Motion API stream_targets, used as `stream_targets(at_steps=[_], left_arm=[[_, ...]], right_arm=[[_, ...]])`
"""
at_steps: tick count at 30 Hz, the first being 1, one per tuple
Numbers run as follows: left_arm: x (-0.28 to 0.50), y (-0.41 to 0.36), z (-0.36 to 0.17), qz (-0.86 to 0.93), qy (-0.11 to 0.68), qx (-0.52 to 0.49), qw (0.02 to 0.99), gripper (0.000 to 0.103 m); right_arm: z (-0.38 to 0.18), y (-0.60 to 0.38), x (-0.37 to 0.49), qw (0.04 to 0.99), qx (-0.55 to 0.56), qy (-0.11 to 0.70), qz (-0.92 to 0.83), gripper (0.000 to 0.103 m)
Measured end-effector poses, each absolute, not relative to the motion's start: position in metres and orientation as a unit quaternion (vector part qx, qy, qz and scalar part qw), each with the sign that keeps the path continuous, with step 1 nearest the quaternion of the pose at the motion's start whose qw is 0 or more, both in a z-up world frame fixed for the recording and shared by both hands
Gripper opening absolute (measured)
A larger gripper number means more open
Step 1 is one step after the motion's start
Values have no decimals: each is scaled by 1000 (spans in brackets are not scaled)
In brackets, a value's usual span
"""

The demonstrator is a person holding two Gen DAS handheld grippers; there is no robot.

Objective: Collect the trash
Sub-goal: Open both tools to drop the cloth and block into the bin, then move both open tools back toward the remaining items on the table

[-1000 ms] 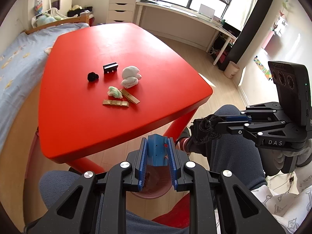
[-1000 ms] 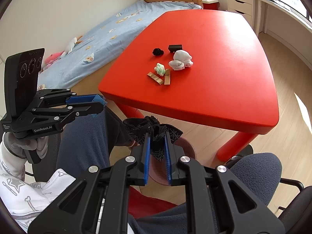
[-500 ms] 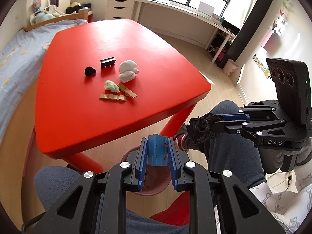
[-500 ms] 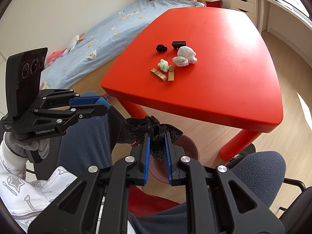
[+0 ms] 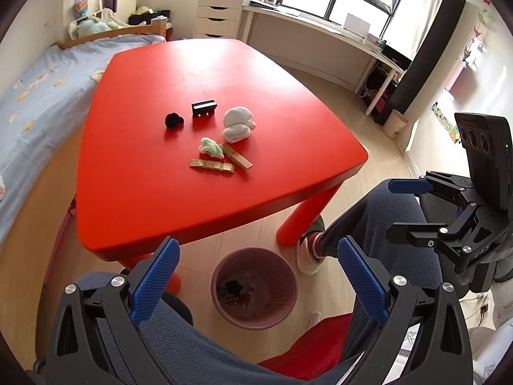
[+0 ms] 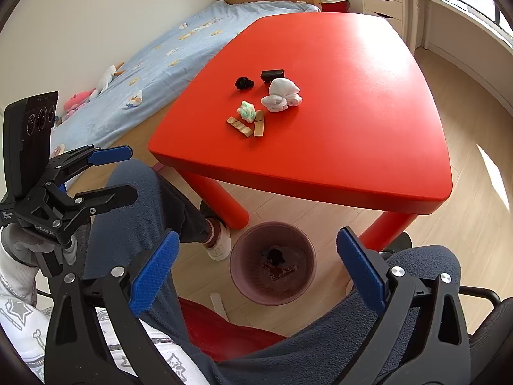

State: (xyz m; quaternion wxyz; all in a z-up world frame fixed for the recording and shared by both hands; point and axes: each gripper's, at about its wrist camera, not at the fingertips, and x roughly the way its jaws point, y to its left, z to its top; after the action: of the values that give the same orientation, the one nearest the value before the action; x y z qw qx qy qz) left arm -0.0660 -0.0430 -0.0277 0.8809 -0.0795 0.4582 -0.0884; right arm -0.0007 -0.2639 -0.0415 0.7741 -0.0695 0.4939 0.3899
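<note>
Both grippers — left (image 5: 256,276), right (image 6: 256,269) — stood apart and empty; some trash lay in the bin (image 5: 282,276), six pieces (image 5: 221,141) remained mid-table (image 5: 160,208).

Six trash scraps (image 5: 221,136) clustered on table, pink bin (image 5: 254,287) below

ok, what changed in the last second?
Both grippers opened over the bin and let go: the left gripper dropped its blue piece, the right gripper its black crumpled wad, which now lies in the bin. The six scraps on the red table stayed put.
</note>
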Motion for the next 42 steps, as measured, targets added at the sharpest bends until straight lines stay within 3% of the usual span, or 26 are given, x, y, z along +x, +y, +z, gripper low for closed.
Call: stream_targets(at_steps=[28, 42], left_arm=[[-57, -33, -27, -77, 461, -88, 880, 95], [-15, 1, -7, -47, 440, -79, 893, 95]], right_arm=[[-43, -256, 10, 768, -68, 500, 395, 99], [-18, -226, 59, 778, -75, 471, 409, 99]])
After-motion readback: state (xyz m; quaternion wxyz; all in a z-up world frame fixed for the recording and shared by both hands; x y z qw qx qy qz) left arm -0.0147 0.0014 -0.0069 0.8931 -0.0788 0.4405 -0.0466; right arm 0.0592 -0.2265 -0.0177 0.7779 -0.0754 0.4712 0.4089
